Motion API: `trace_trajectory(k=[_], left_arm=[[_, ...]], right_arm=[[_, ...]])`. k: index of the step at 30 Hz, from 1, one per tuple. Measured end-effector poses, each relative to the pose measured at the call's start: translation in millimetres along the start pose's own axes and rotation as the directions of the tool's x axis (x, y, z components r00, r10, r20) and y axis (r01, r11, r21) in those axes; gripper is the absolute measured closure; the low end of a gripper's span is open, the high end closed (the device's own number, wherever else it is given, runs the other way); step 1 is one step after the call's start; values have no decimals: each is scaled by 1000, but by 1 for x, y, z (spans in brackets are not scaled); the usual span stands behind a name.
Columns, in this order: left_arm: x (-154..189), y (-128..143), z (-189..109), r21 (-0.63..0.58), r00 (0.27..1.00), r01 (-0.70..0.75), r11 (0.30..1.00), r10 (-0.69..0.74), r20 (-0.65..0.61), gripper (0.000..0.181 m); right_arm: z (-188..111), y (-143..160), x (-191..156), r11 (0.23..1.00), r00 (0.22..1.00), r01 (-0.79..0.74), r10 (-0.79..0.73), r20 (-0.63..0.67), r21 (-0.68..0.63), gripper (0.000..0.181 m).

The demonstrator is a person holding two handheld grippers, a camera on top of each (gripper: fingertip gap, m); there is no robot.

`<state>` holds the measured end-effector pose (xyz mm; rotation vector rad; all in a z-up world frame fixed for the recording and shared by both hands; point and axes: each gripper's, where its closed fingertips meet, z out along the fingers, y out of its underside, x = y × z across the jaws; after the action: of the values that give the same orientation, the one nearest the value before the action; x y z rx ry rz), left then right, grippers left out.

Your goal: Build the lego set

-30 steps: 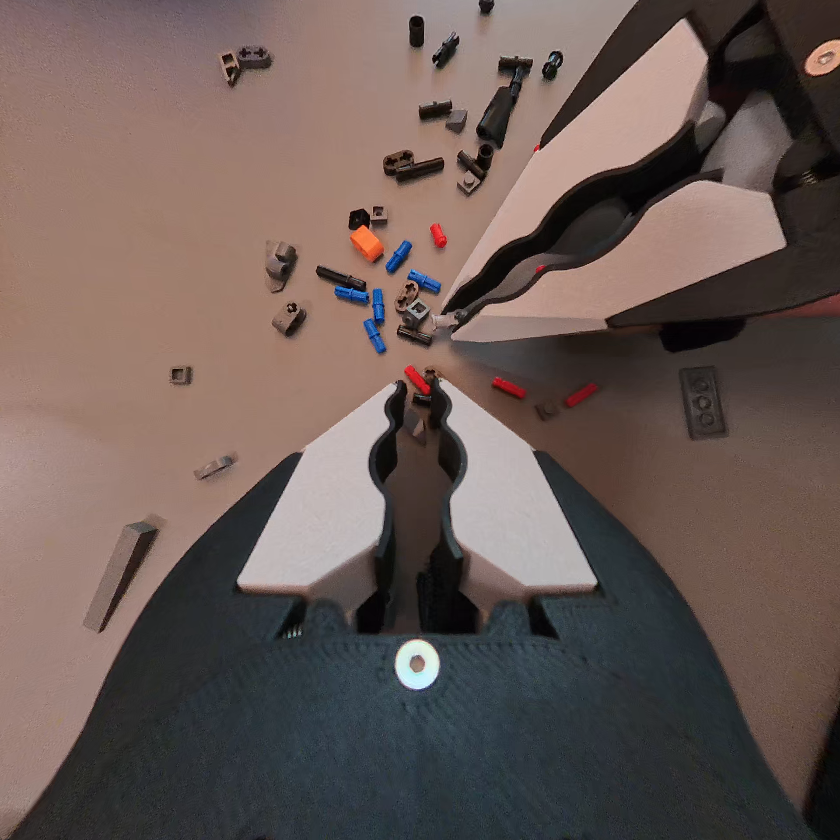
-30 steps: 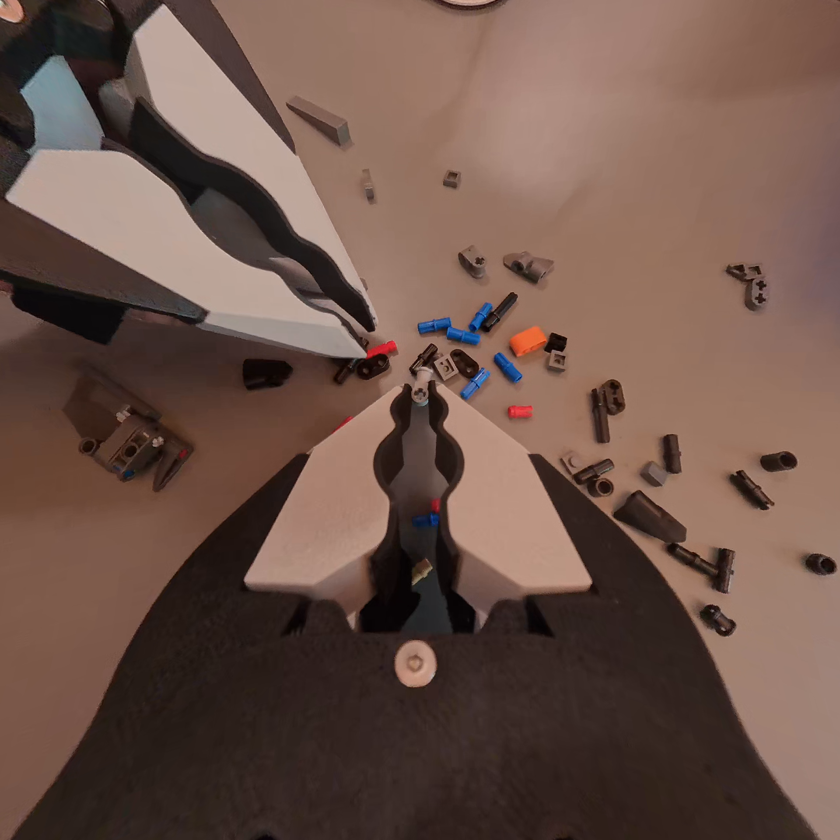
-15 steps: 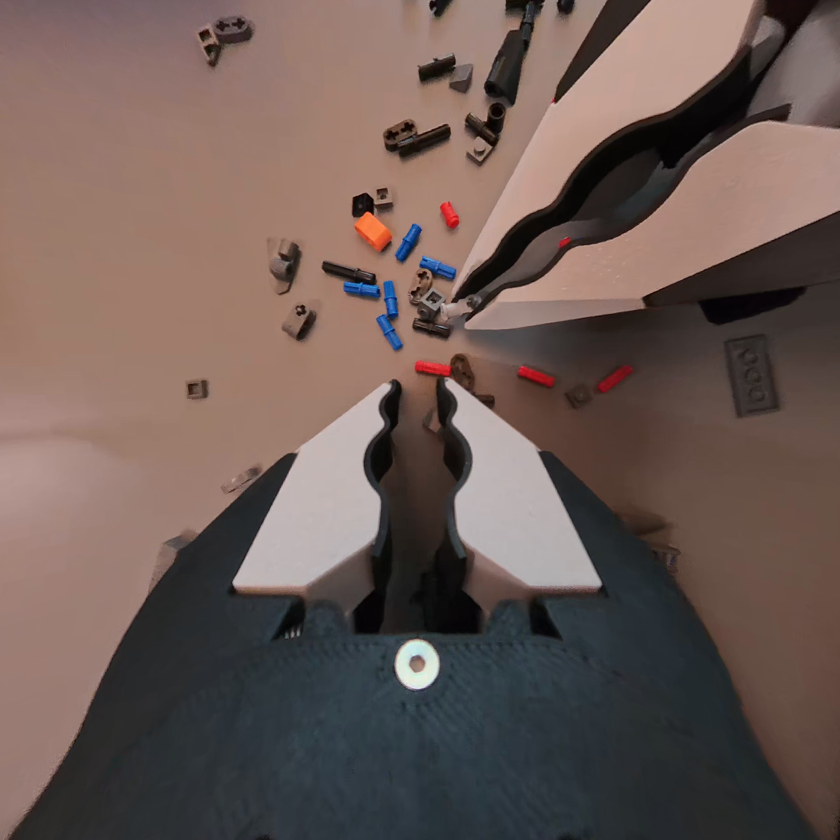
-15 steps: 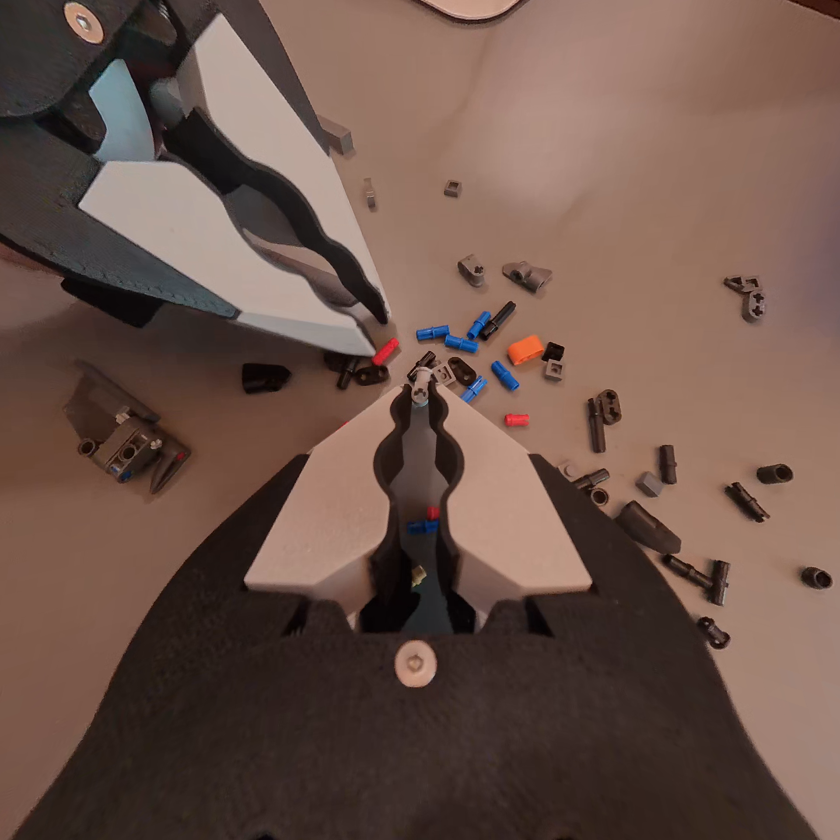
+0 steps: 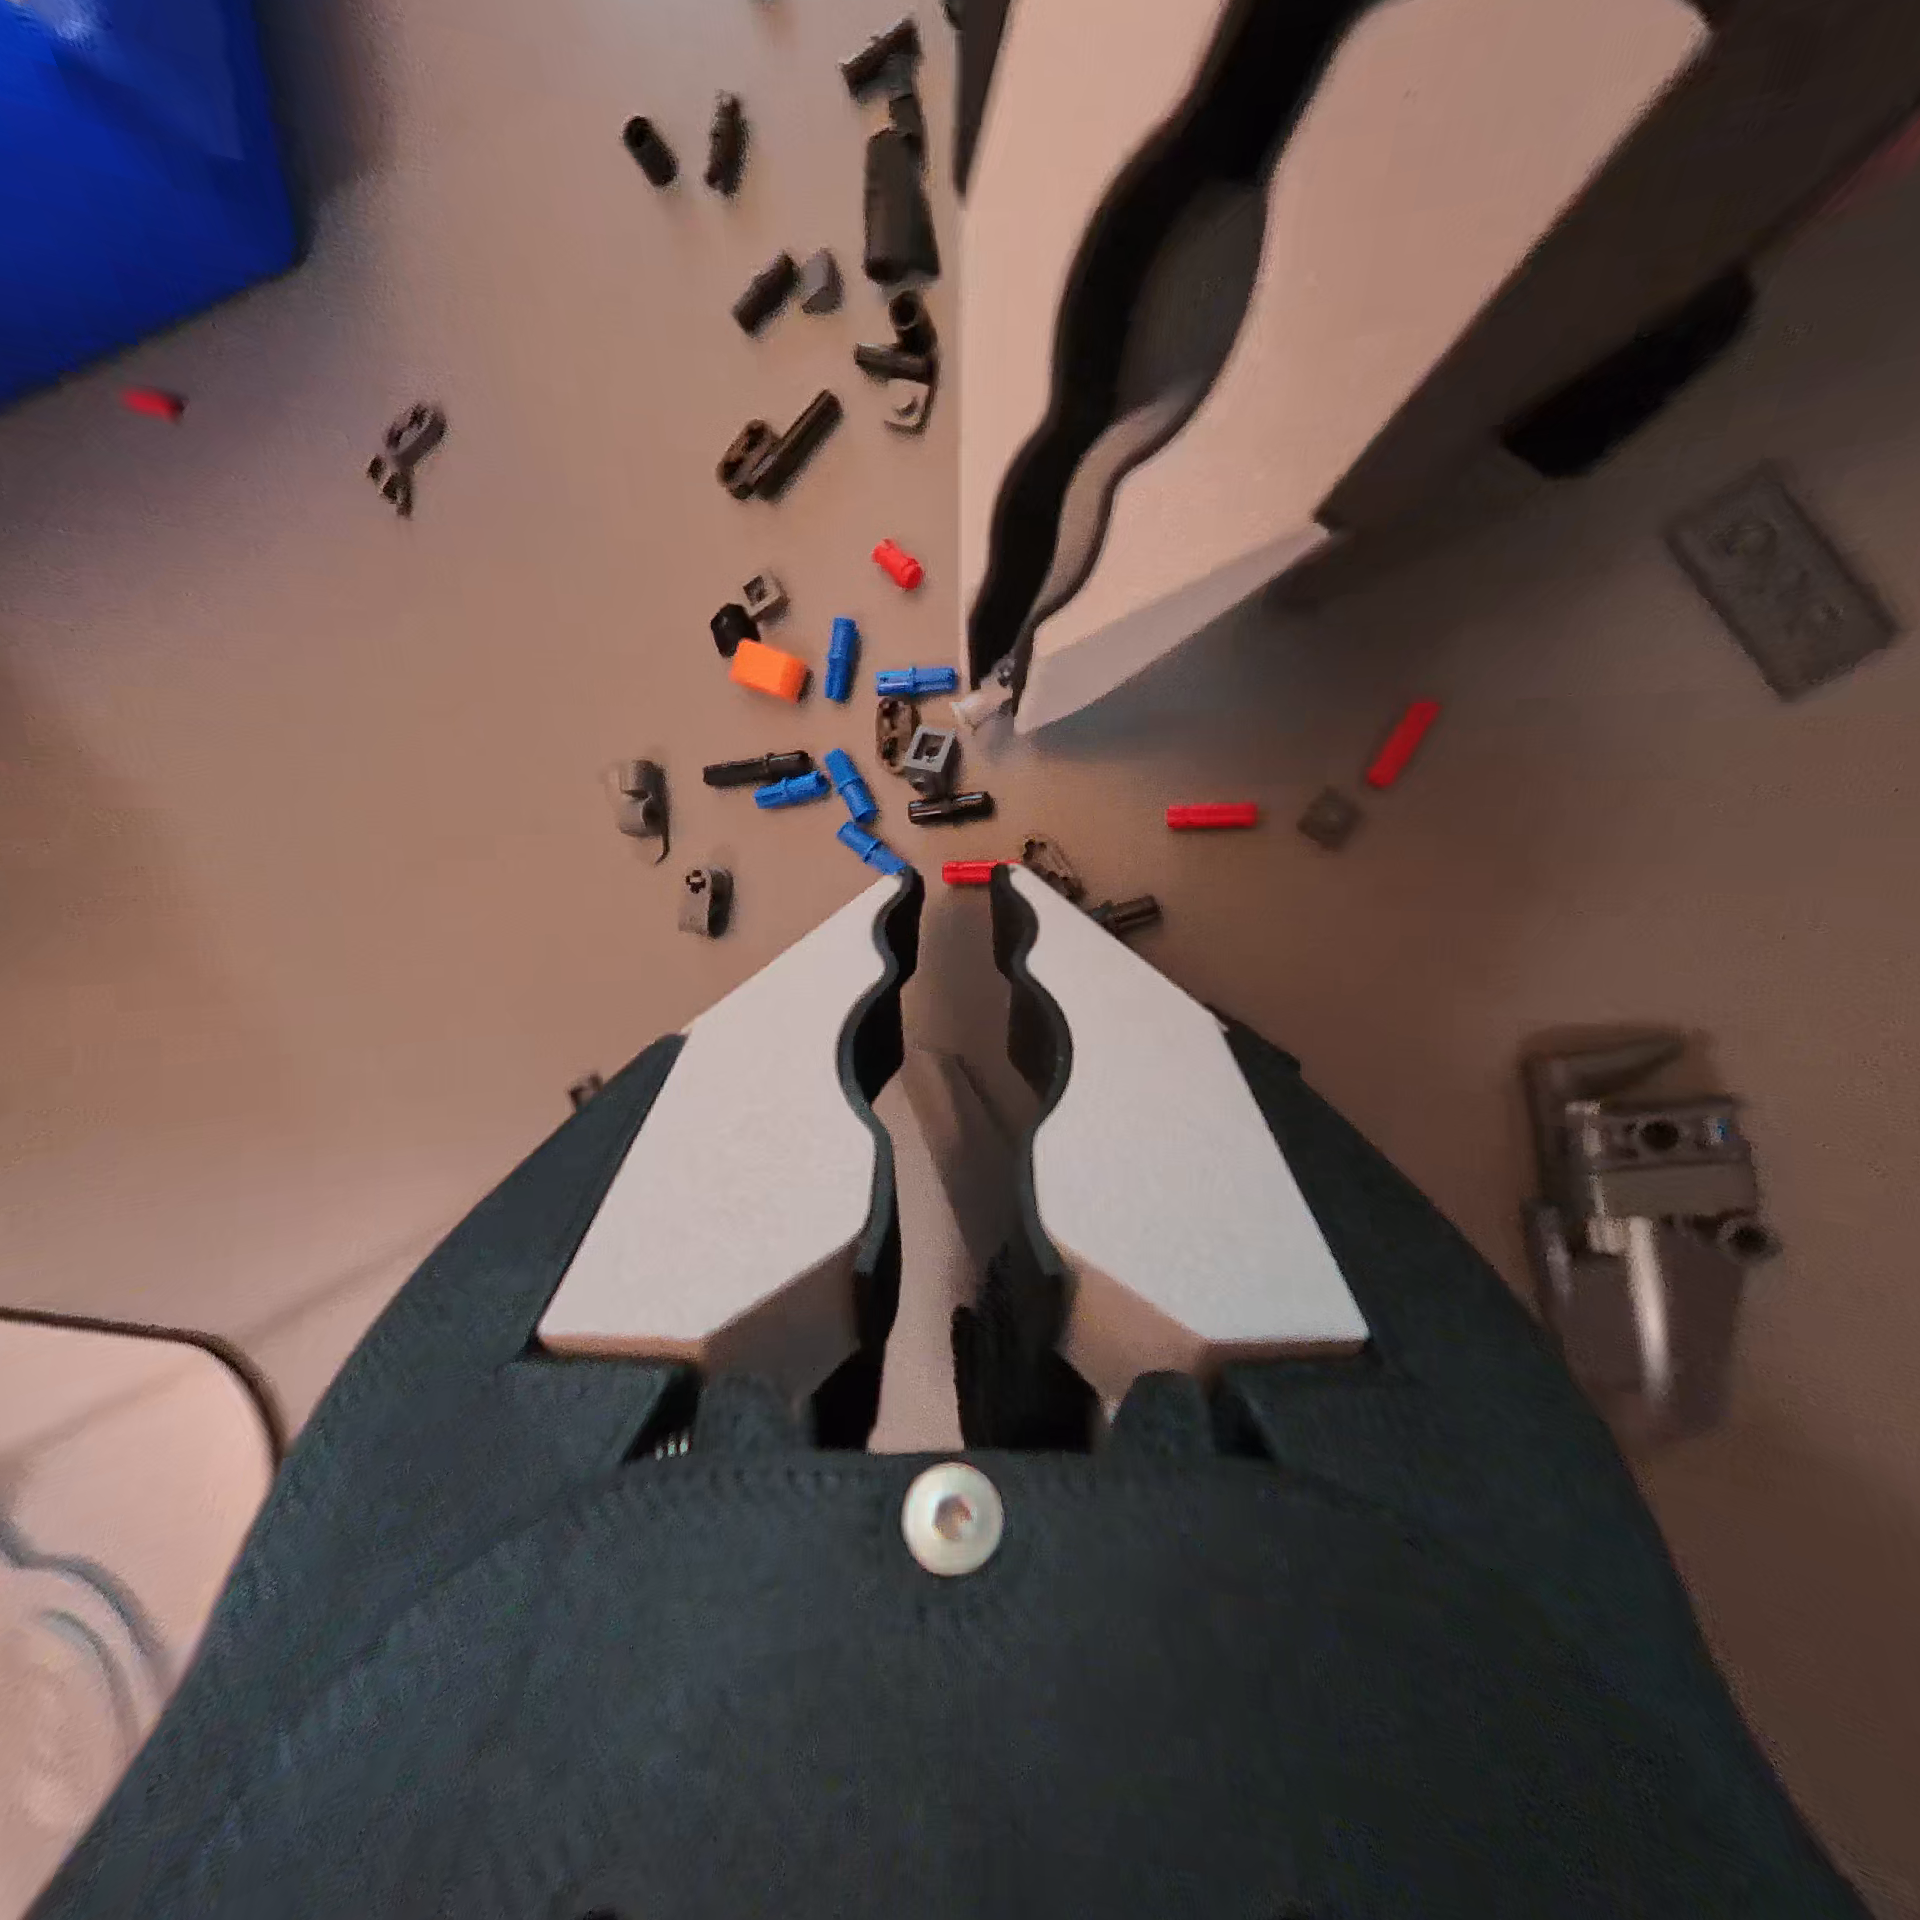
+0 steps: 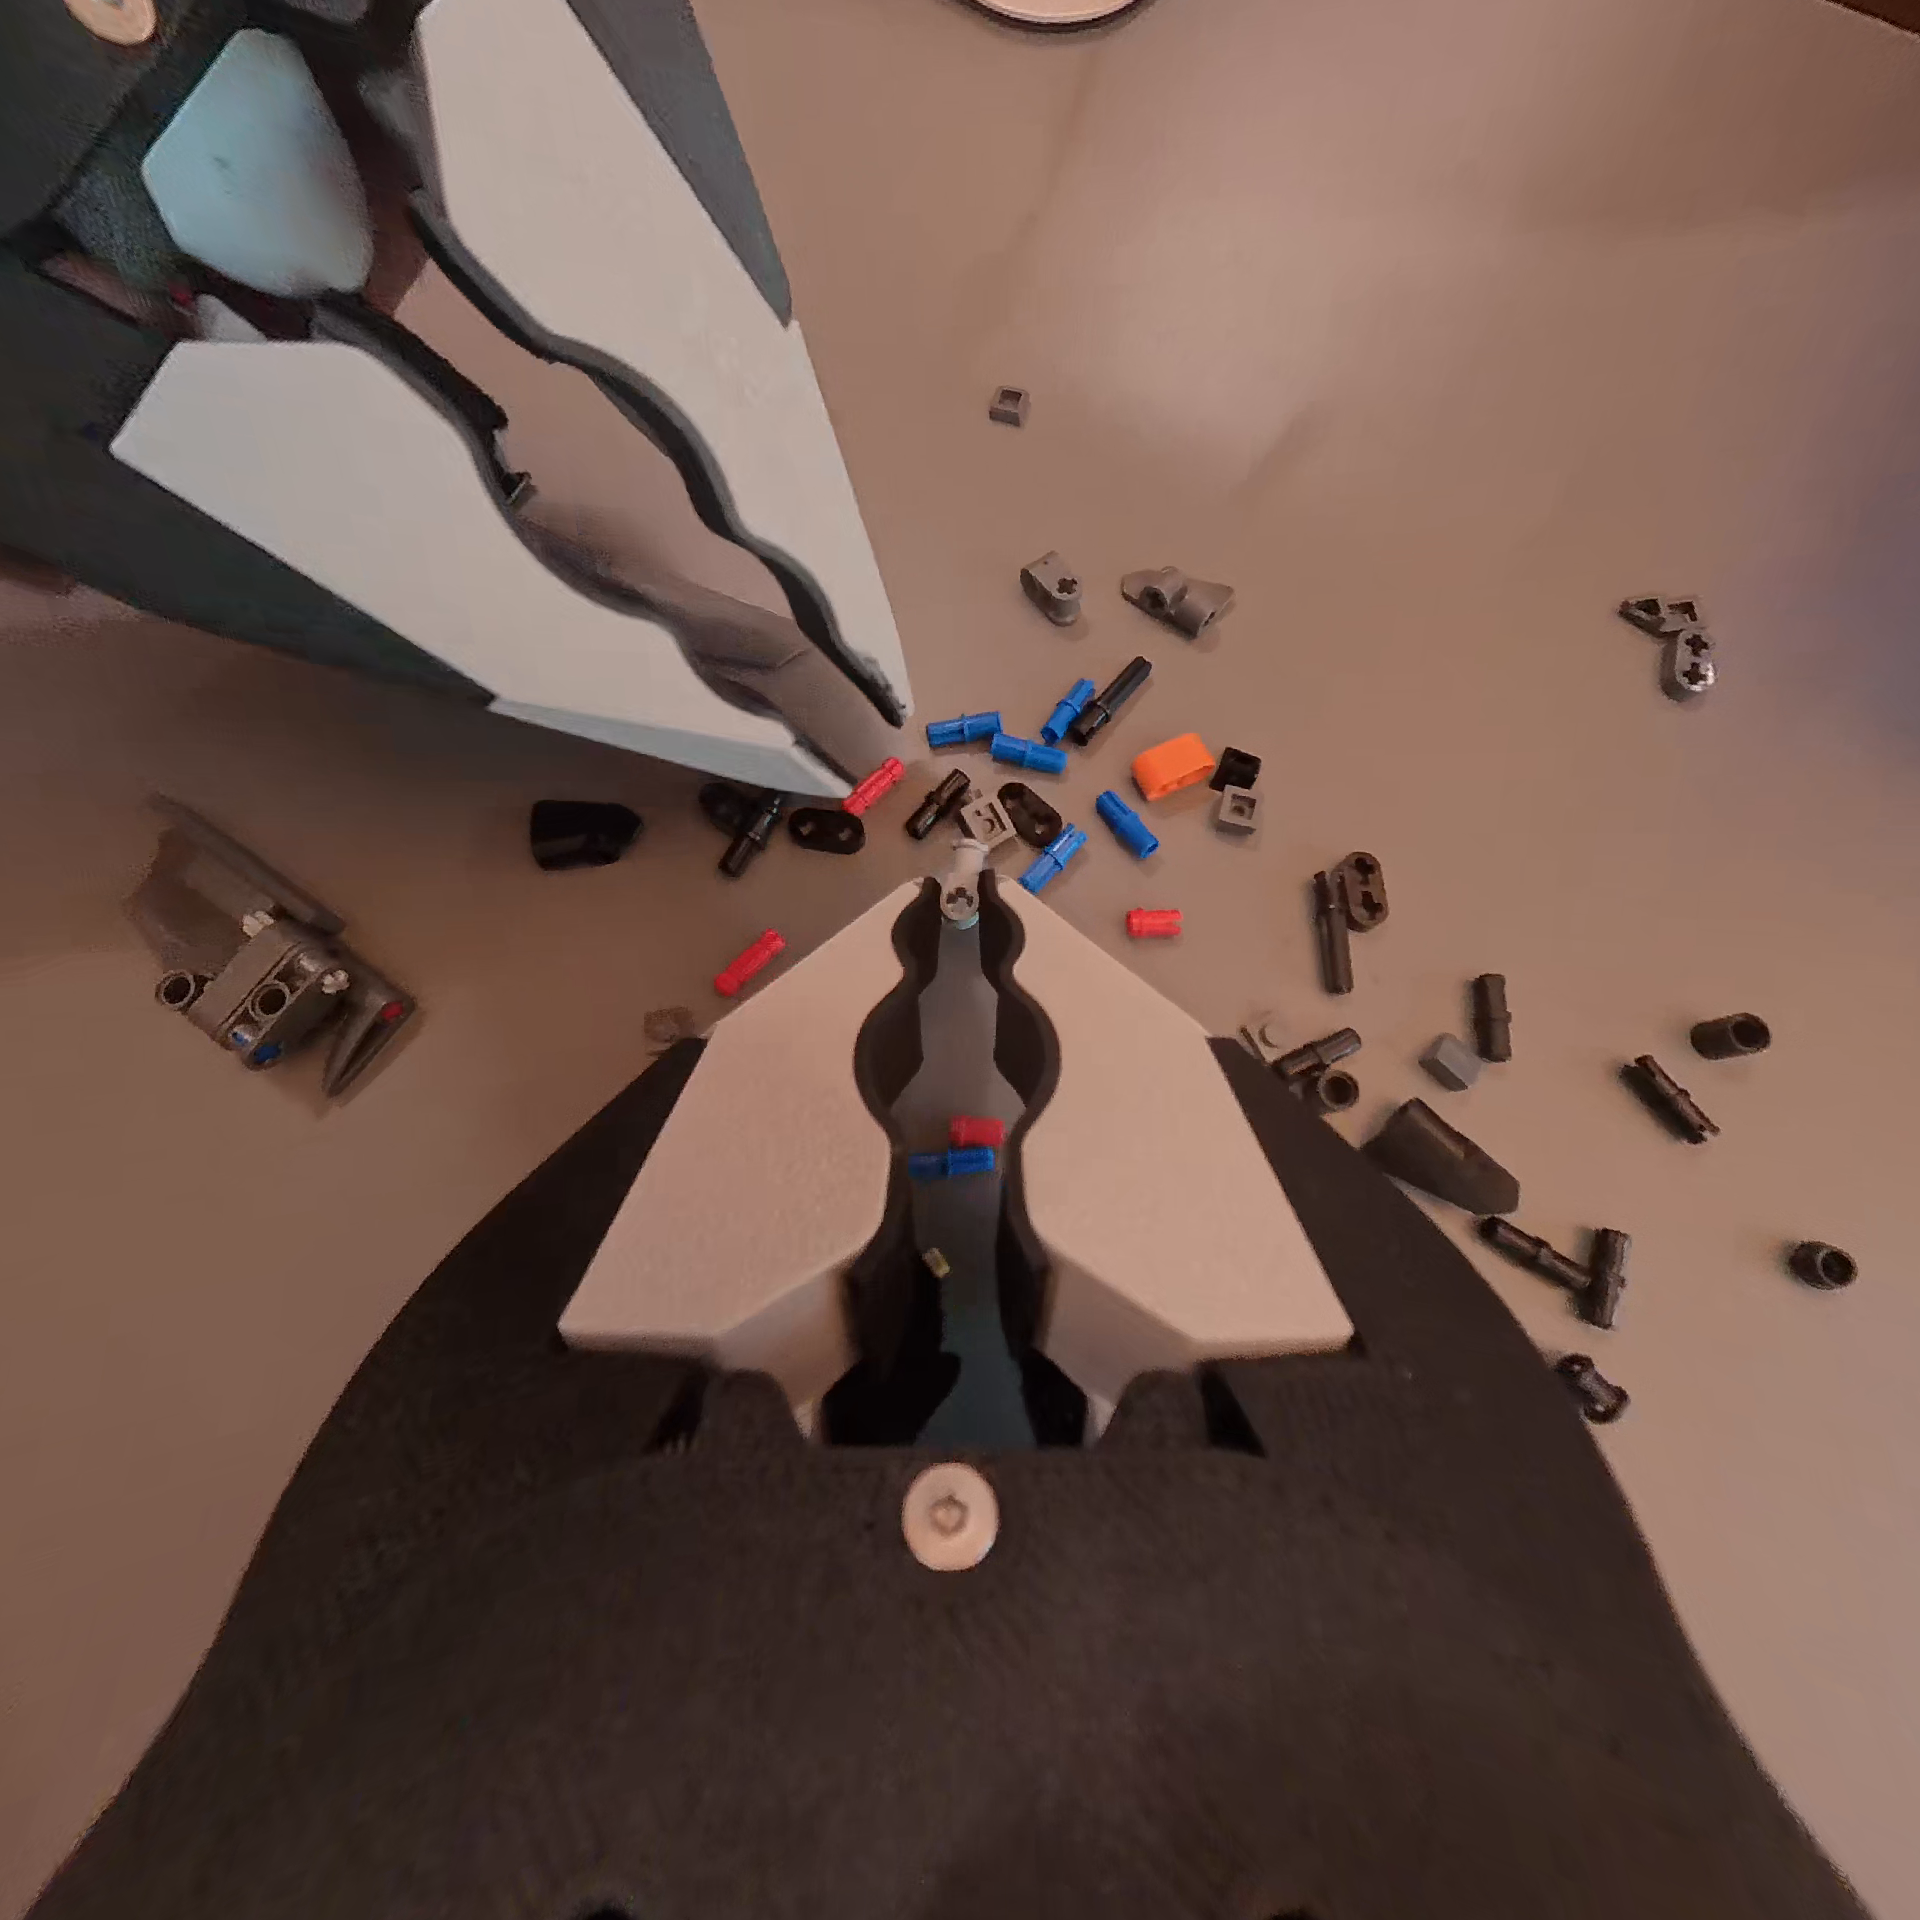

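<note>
orange brick (image 6: 1172,766) | blue pins (image 6: 963,728) | red pins (image 5: 1211,816) – black pegs (image 6: 1110,700) | grey sub-assembly (image 6: 260,987) | tan table (image 6: 1455,364)

Motion blur smears the grey assembly (image 5: 1631,1195); a blue object (image 5: 114,166) is cropped.

A tan table (image 5: 312,935) filled both views, its surface plain and matte. In the left wrist view, a bright blue object (image 5: 114,177) sat on it at the far left corner, blurred and cut off by the edge. Near the lower left, a thin dark cable (image 5: 223,1371) curved past a pale sheet (image 5: 94,1507). In the right wrist view, a pale round rim (image 6: 1055,8) showed at the top edge.
</note>
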<state>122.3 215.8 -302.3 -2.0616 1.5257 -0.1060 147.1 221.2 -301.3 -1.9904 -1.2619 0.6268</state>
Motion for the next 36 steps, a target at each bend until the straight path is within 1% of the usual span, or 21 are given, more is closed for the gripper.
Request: trace_trajectory(k=[2, 5, 8, 13, 15, 19, 24, 27, 28, 32, 34, 36], left_arm=[[0, 4, -1, -39, 995, -98, 994, 98, 0, 169], [2, 2, -4, -50, 972, -235, 971, 233, -37, 171], [-1, 1, -3, -56, 924, -381, 923, 376, -73, 175], [-1, 4, 0, -36, 839, -529, 848, 517, -171, 175], [-5, 6, 3, -36, 803, -584, 811, 569, -178, 175], [-3, 9, 4, -12, 766, -622, 783, 605, -217, 175], [4, -1, 2, 49, 730, -659, 750, 655, -196, 174], [3, 4, 5, 21, 698, -697, 716, 685, -209, 176], [4, 4, 6, 28, 693, -700, 714, 688, -215, 178], [4, 1, 7, 42, 688, -700, 713, 689, -230, 178], [5, 2, 8, 42, 691, -693, 720, 680, -246, 179], [5, 2, 8, 32, 710, -670, 741, 653, -264, 179]], right_arm=[[-1, 0, 2, 1000, 1000, -4, 4, 0, 3, 176], [-2, 0, 2, 1000, 1000, -5, 5, 3, 8, 176], [-1, 1, 1, 1000, 1000, -1, 1, 4, -1, 175], [-4, -1, -1, 1000, 1000, -1, 1, 21, 19, 176], [-3, 0, -1, 1000, 1000, 2, -2, 20, 11, 176], [-2, 1, -1, 1000, 1000, 0, 0, 20, 2, 176], [-1, 2, -1, 1000, 1000, -10, 10, 27, -3, 176], [0, 3, -1, 1000, 1000, -8, 9, 27, -11, 176], [0, 3, -1, 1000, 1000, -9, 9, 27, -12, 176], [-1, 2, -1, 1000, 999, -13, 14, 31, -8, 176], [-1, 2, -1, 1000, 999, -14, 15, 32, -9, 176], [0, 3, -1, 1000, 999, -13, 13, 33, -12, 176]])
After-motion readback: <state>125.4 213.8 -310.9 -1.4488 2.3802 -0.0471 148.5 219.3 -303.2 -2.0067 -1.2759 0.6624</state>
